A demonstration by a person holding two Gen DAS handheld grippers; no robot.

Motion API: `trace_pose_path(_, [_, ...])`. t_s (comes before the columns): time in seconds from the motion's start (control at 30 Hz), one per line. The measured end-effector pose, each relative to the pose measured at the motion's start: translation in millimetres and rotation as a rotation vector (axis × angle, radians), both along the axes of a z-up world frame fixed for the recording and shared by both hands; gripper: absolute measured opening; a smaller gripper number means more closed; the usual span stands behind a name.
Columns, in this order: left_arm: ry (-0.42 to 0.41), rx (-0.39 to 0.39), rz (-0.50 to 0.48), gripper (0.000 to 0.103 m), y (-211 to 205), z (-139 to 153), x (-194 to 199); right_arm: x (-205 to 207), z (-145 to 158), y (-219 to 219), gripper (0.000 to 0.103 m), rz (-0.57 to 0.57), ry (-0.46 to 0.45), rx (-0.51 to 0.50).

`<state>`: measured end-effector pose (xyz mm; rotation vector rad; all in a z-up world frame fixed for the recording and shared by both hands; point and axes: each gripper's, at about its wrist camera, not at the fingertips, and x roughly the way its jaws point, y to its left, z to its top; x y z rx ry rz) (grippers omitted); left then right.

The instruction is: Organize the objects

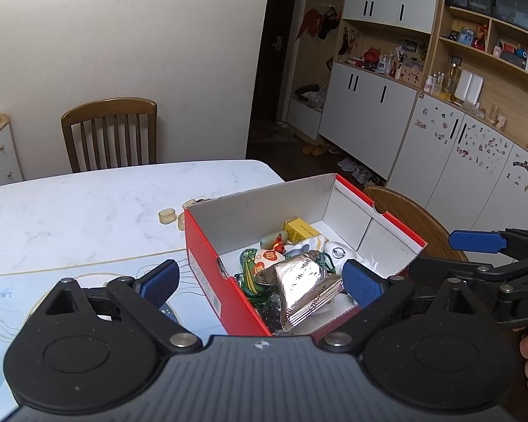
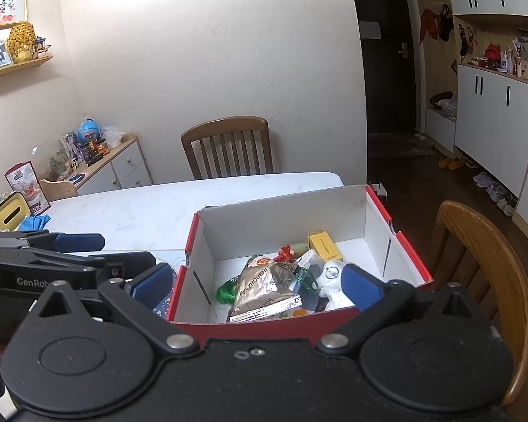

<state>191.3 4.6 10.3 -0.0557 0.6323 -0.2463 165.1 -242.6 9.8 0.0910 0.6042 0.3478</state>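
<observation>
Hovering with fingers spread and empty, the left gripper (image 1: 260,281) and right gripper (image 2: 257,283) flank the red shoebox (image 1: 207,274) at the counter's (image 1: 88,211) near right corner. Its foil pouch (image 1: 304,285) looks light, crinkly, slippery; pinch its stiff sealed edge.

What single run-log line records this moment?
left claw: open, empty | right claw: open, empty | shoebox: on table, holds foil packet, yellow box | step: organizing
</observation>
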Motion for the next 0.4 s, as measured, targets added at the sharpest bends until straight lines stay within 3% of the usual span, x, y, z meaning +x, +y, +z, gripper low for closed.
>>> trace_pose_path(0.4, [-0.011, 0.008, -0.004, 0.1, 0.4, -0.4, 2.8, 3.2, -1.9, 2.4, 0.102, -0.009, 0.006, -0.003])
